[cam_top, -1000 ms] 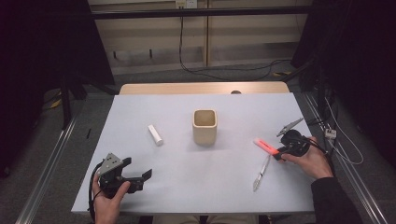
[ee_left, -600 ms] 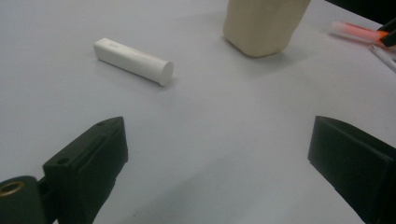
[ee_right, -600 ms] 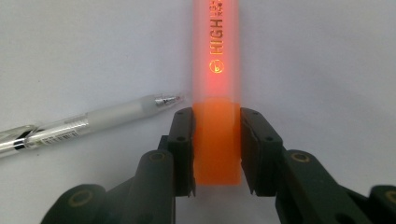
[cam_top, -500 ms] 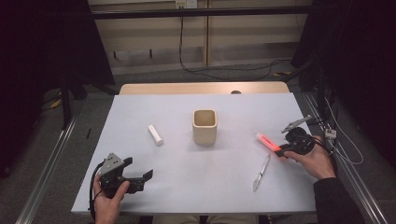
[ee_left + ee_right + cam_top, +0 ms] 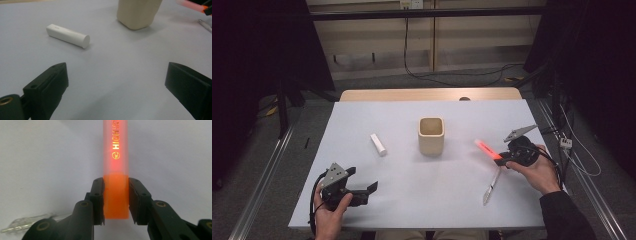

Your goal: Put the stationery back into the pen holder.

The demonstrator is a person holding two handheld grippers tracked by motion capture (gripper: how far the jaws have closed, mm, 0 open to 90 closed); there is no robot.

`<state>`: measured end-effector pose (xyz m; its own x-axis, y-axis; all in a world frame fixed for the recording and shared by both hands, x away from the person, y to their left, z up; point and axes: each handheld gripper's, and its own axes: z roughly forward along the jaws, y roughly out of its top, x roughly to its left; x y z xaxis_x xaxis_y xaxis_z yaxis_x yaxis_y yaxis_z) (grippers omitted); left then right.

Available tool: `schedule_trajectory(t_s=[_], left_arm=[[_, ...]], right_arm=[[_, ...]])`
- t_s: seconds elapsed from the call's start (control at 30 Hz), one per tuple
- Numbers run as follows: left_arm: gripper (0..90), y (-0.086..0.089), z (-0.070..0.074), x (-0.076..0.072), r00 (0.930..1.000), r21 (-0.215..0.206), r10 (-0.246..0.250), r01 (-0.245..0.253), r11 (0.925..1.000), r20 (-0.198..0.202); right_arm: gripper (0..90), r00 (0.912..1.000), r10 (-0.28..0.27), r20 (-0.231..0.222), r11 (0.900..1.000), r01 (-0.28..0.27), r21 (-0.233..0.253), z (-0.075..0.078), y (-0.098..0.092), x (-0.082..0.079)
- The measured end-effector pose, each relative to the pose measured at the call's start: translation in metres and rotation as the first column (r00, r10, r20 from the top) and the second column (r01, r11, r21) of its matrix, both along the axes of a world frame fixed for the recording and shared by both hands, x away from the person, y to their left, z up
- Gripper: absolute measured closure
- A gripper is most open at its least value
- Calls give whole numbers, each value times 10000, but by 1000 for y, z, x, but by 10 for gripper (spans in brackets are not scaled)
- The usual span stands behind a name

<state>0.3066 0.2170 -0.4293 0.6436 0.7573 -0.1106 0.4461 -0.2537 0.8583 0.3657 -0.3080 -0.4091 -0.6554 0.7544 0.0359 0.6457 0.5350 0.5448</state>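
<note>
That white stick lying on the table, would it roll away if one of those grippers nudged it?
Probably. The white stick looks round with a flat end, lying on its side on the smooth table, so a sideways push would likely roll it. It looks rigid, not floppy. Its smooth surface might slip between jaws.

Translucent orange plastic highlighter (image 5: 116, 170), matt black plastic tongs (image 5: 116, 202), smooth matt white table (image 5: 412, 190), matt beige cup (image 5: 431, 136)

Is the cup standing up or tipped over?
Standing up. The cup sits on the table with its opening facing up. Whether anything is inside, I cannot tell.
</note>
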Motion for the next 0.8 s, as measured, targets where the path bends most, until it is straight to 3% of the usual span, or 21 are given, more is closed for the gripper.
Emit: schedule_trajectory(t_s=[0.13, 0.37, 0.5, 0.67, 0.8], left_arm=[[51, -4, 1, 0, 9986, -43, -455, 454, 9990, -254], [50, -17, 2, -2, 9933, 366, -1154, 1157, 9926, -116], [52, -27, 4, -2, 9864, 809, -1638, 1624, 9834, 107], [60, -42, 8, 1, 9828, 1368, -1769, 1685, 9762, 520], [60, -53, 14, 3, 9784, 1419, -1986, 1889, 9717, 574]], right_arm=[[673, 9997, 87, 233, 9996, -93, 260, 4, 10, -1], [673, 9971, 742, 177, 9968, -747, 289, 3, 37, -2], [673, 9919, 1270, -18, 9917, -1269, 189, 2, 54, -3], [673, 9870, 1606, -20, 9861, -1604, 424, 6, 68, -2], [673, 9844, 1761, -60, 9829, -1755, 564, 7, 75, 0]])
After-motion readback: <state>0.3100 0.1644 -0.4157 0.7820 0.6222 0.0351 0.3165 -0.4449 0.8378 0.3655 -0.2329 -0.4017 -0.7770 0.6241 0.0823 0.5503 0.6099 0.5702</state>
